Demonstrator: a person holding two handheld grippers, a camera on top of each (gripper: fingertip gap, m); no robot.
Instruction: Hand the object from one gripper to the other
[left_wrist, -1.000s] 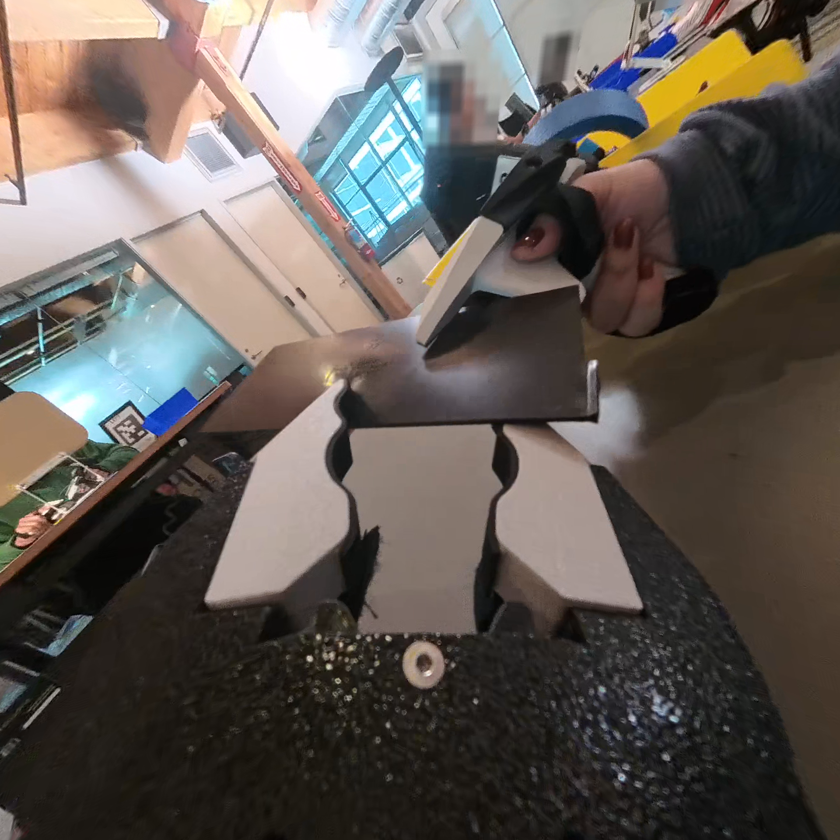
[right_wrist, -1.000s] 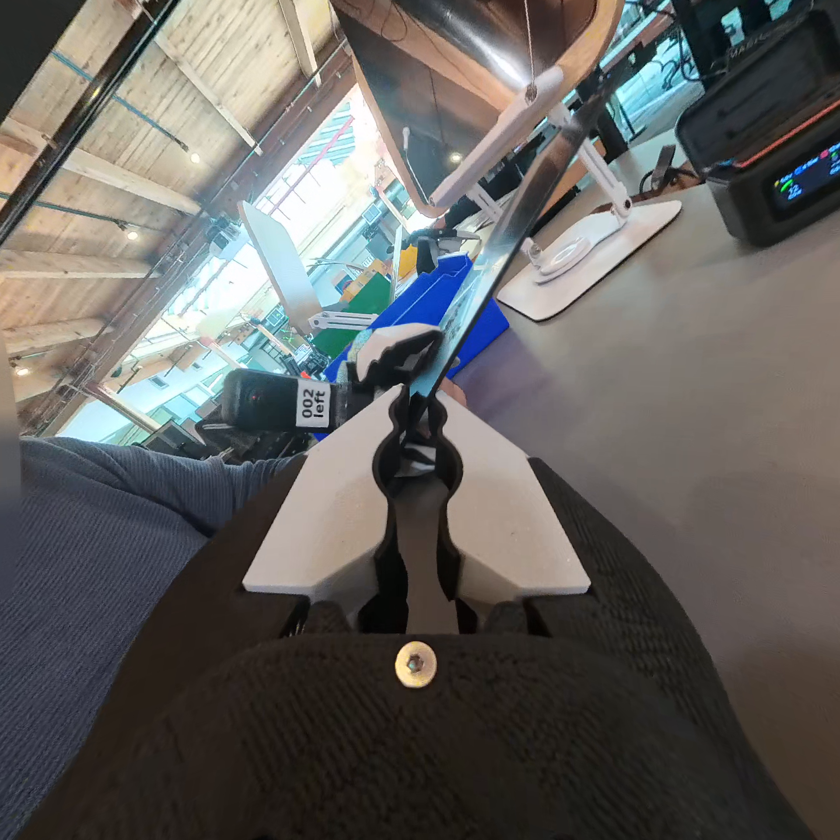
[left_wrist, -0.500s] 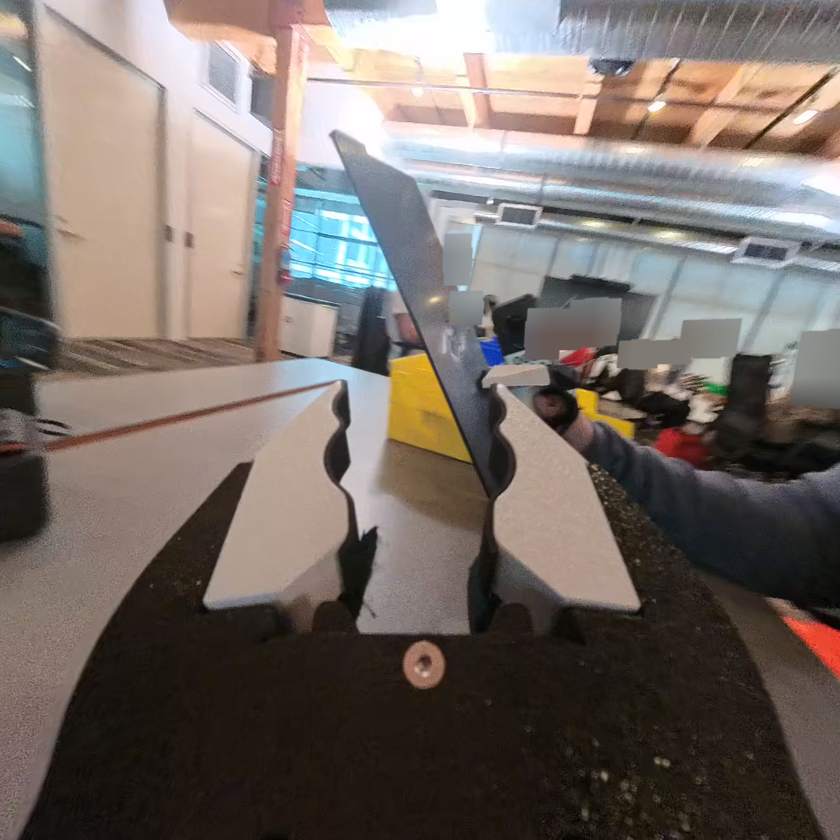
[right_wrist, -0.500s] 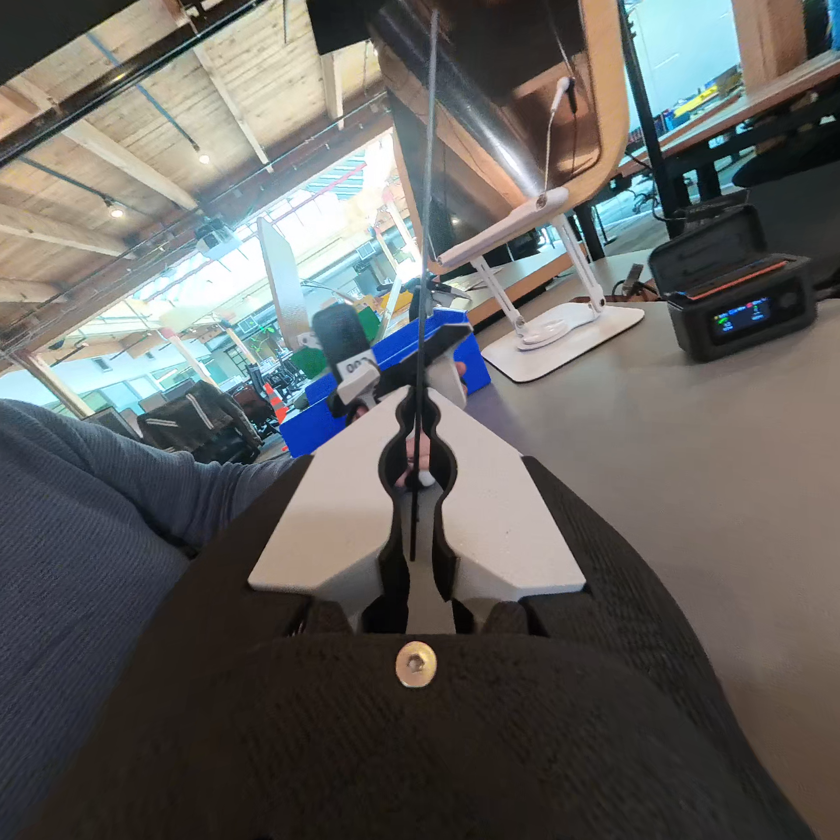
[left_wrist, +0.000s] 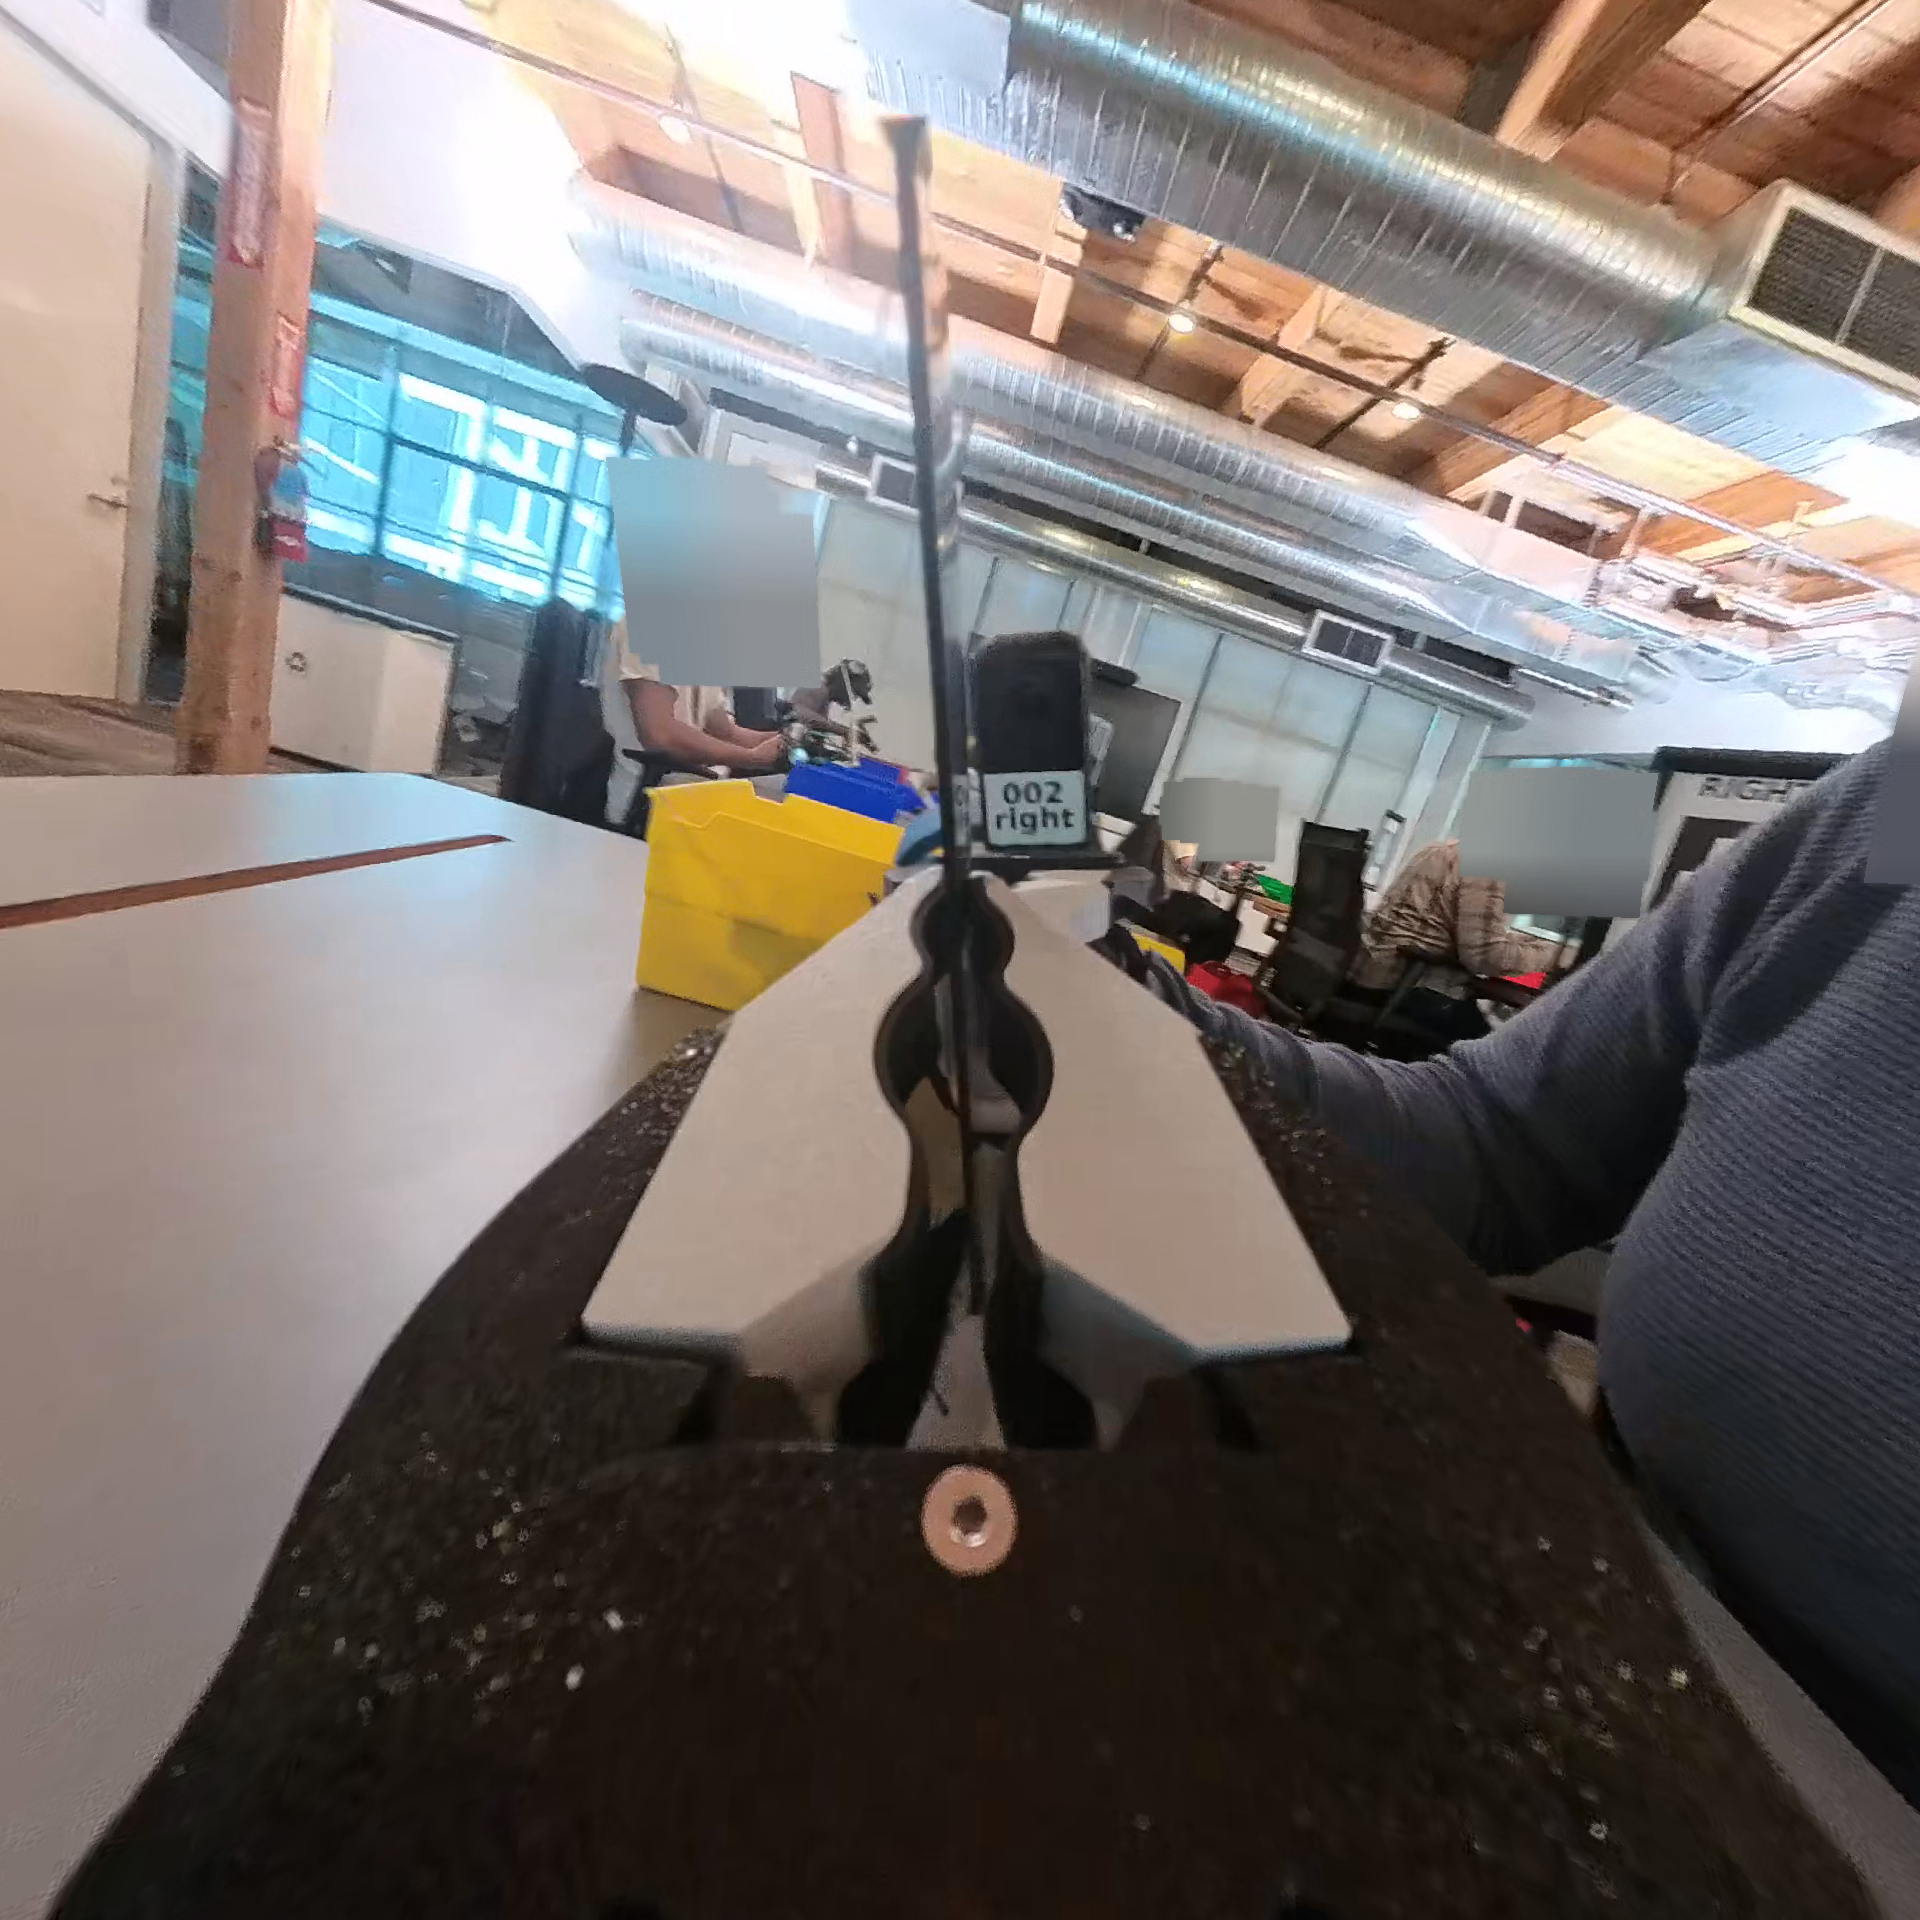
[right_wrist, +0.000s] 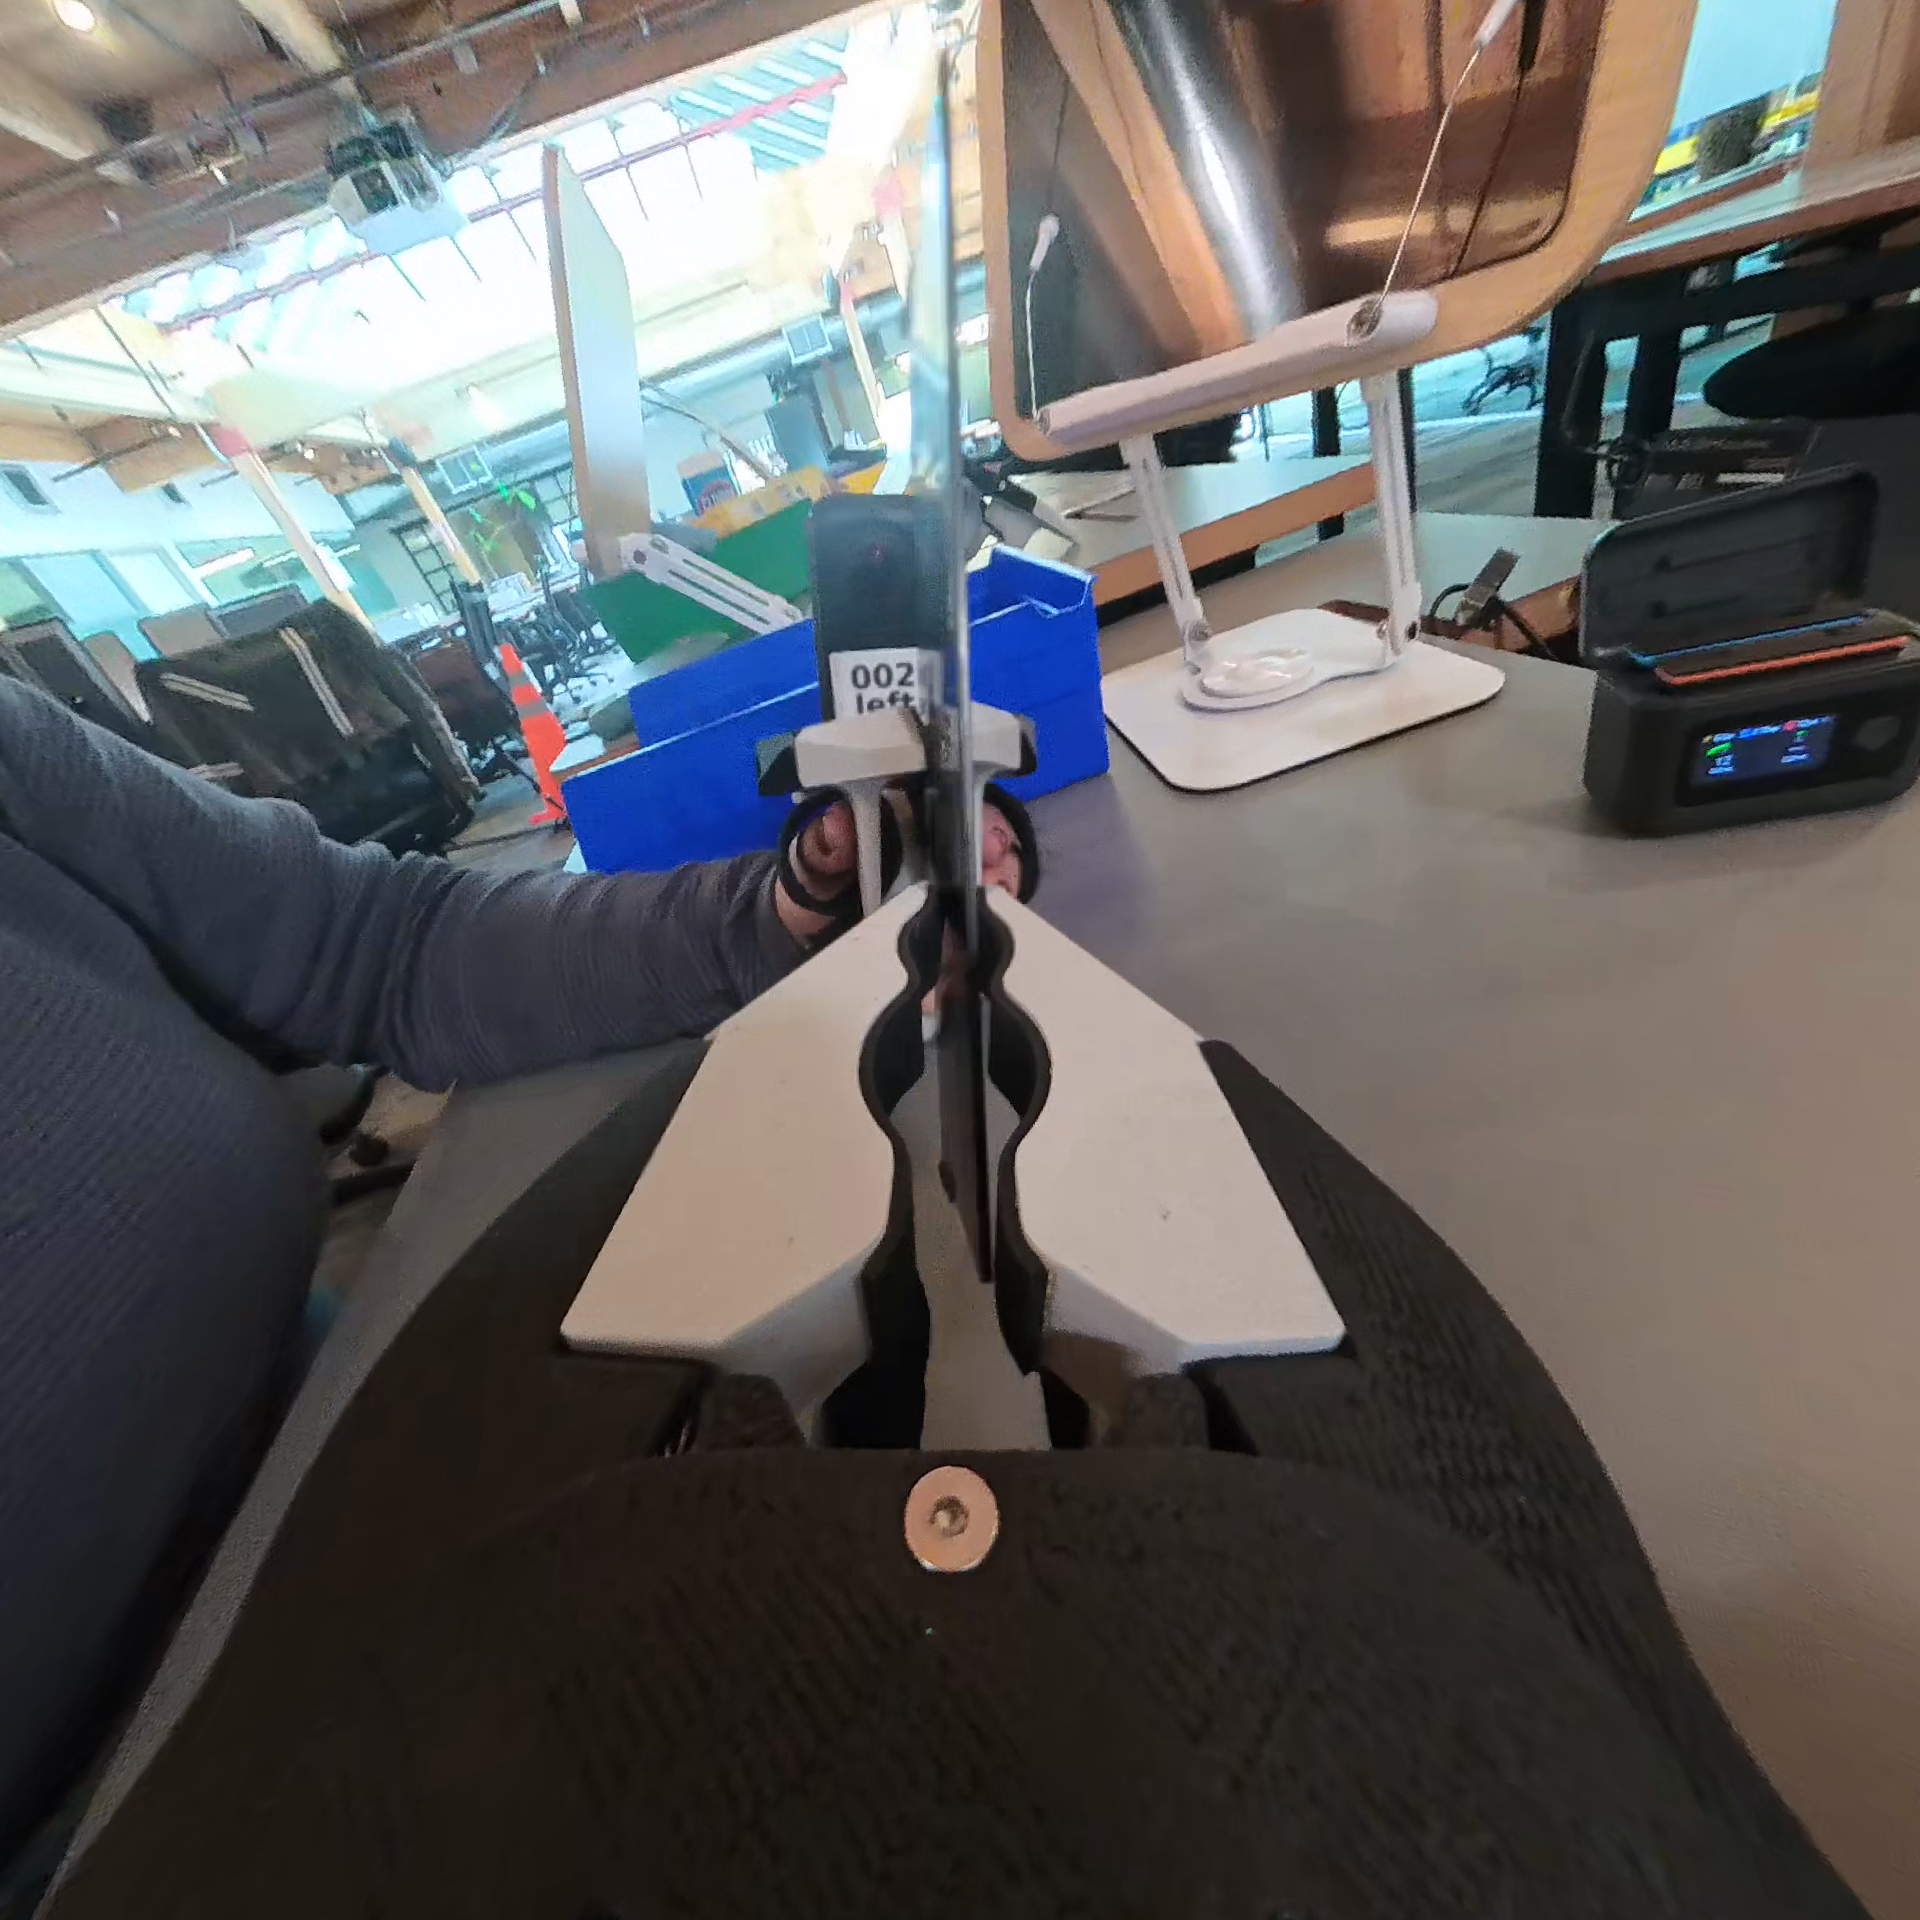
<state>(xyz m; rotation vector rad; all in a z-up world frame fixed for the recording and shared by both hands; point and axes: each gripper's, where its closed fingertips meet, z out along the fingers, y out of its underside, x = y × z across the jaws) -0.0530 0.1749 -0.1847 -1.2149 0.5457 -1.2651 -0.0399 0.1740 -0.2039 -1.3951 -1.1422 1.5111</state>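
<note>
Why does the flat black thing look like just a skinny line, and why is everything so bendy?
Left wrist view: the black plate is seen edge-on, and the wide lens curves the ducts. Right wrist view: the plate's top blurs into bright window glare.

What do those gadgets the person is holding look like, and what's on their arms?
Each hand-held gripper, left and right, has a speckled black body, two pale grey wedge fingers with wavy black inner edges, one silver screw and a small white label. The sleeves are blue-grey ribbed knit.
</note>
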